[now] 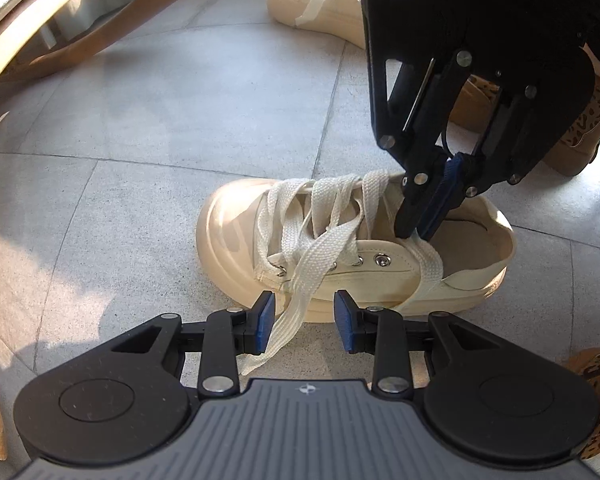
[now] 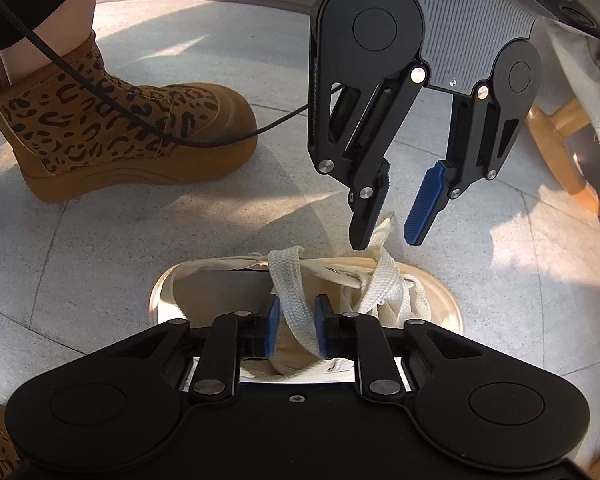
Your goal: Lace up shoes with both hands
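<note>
Both held pointing steeply down over the cream sneaker (image 1: pixel 384 276) on the grey tiled floor (image 1: pixel 160 128). Left gripper (image 1: pixel 305 322) partly open, with a loose end of the white lace (image 1: pixel 300 284) passing ungripped between its pads. Right gripper (image 1: pixel 418 232) pinched shut on the lace near the top eyelets. Second sneaker (image 1: pixel 320 4), far off and partly hidden, only in the left view. Leopard-print boot (image 2: pixel 120 120) whole only in the right.

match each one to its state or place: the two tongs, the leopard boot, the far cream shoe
1 left tongs
2 right tongs
3 leopard boot
4 far cream shoe

a worn on a foot
b shut on a lace
c open, pads apart
d lying unworn on the tiles

Pairs: 1-c, 2-b, 3-a, 4-d
</note>
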Demonstrator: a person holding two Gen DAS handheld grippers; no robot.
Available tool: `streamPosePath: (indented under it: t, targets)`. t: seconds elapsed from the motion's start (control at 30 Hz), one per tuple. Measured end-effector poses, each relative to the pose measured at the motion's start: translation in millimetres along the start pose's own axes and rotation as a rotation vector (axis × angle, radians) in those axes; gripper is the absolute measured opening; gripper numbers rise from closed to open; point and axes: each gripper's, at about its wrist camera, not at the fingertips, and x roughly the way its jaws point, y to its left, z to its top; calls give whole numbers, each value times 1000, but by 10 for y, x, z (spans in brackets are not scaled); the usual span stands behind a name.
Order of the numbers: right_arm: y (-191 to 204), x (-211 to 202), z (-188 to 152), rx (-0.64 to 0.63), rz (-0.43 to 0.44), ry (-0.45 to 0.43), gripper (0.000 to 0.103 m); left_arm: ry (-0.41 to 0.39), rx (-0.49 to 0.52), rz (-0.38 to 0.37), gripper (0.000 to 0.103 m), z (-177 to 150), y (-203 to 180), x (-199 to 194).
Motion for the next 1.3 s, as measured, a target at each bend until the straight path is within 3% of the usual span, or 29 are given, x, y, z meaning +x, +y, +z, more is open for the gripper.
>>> streamPosePath:
  t: [0.2, 0.37, 0.43, 0.53, 0.6, 0.7, 0.77, 0.83, 1.03, 1.1, 1.13, 1.17, 1.3]
  targets:
    - [-195, -213, -40, 168, 14, -47, 0, 77, -32, 30, 31, -226, 131, 225]
    - [-488, -435, -105, 321, -92, -81, 0, 133, 47, 86, 31, -276, 126, 294]
    - [-611, -468, -137, 389, -148, -57, 0, 158, 93, 95, 31, -266, 101, 334]
    - [-700, -424, -209, 436, -152, 0, 1, 195, 146, 88, 30, -259, 69, 414]
    - [-664, -402, -217, 420, -122, 4, 2, 214, 182, 85, 28, -269, 75, 480]
    - [-508, -418, -136, 326, -36, -49, 4, 205, 156, 63, 23, -256, 144, 497]
    - [-386, -399, -62, 249, -6, -52, 18, 208, 128, 40, 12, -241, 196, 500]
    - [-262, -338, -2, 170, 0, -41, 26, 221, 105, 22, 6, -233, 215, 505]
    - [-152, -192, 48, 87, -8, -14, 26, 226, 47, 2, 3, -244, 210, 443]
    - [-136, -158, 43, 75, -10, -1, 24, 220, 17, 7, 3, -243, 216, 393]
    - [-139, -142, 41, 76, -7, 4, 19, 218, 9, 11, 3, -242, 214, 371]
    - [-146, -129, 41, 79, -3, 11, 1, 215, 0, 15, 3, -240, 208, 335]
    - [-193, -171, 2, 134, 5, 7, 0, 215, -36, 32, 3, -220, 192, 221]
